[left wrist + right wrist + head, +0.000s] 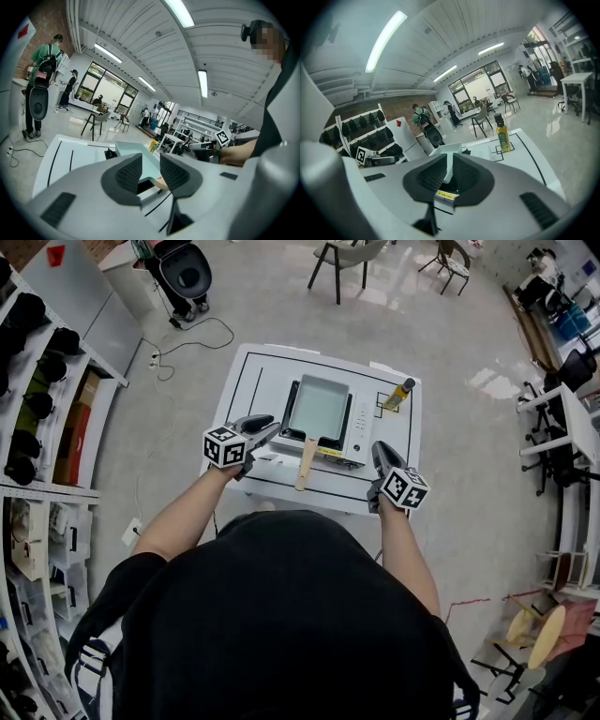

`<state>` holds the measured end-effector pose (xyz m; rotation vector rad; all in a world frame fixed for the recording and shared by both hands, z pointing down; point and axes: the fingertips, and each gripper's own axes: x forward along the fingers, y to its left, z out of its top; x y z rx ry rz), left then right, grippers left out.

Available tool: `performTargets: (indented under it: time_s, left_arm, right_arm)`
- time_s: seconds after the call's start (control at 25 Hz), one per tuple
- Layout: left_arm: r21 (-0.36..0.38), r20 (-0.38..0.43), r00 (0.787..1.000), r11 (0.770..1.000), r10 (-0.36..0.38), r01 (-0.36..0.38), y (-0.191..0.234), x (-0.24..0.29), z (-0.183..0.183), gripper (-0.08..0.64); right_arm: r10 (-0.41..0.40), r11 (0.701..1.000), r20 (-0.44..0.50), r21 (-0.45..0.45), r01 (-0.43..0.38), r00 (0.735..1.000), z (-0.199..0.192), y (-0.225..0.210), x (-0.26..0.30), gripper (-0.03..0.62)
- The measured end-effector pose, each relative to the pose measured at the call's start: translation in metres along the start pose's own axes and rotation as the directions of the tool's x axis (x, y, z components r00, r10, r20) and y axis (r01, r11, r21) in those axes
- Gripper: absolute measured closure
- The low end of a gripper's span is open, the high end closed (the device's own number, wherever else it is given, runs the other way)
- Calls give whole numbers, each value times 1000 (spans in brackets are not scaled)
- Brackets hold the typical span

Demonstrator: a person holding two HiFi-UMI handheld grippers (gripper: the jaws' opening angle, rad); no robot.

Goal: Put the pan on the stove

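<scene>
A rectangular pale-green pan (319,407) sits on the white stove (361,432) in the middle of the white table (253,371). Its wooden handle (307,463) points toward me. My left gripper (272,430) hovers just left of the stove's front corner, its jaws drawn nearly together with nothing between them. In the left gripper view the pan (136,154) shows past the left gripper (151,161). My right gripper (380,448) hangs at the stove's front right, shut and empty. From the right gripper (449,171) the pan (447,150) lies straight ahead.
A yellow oil bottle (397,395) stands in a marked square at the table's back right, also seen as the bottle (502,136). Shelves with dark items (37,381) line the left. Chairs (342,259) and a cable (187,338) are on the floor beyond.
</scene>
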<state>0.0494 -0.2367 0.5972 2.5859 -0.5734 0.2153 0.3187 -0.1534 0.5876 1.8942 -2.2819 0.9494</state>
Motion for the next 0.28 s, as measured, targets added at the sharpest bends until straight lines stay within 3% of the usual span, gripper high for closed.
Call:
performTargets:
  time_s: [0.28]
  left_arm:
    - [10,0,1000,1000,-4,4,-3,2,0,445]
  right_arm:
    - [-29,1000,1,-2,29,1000,-2,-4,1,555]
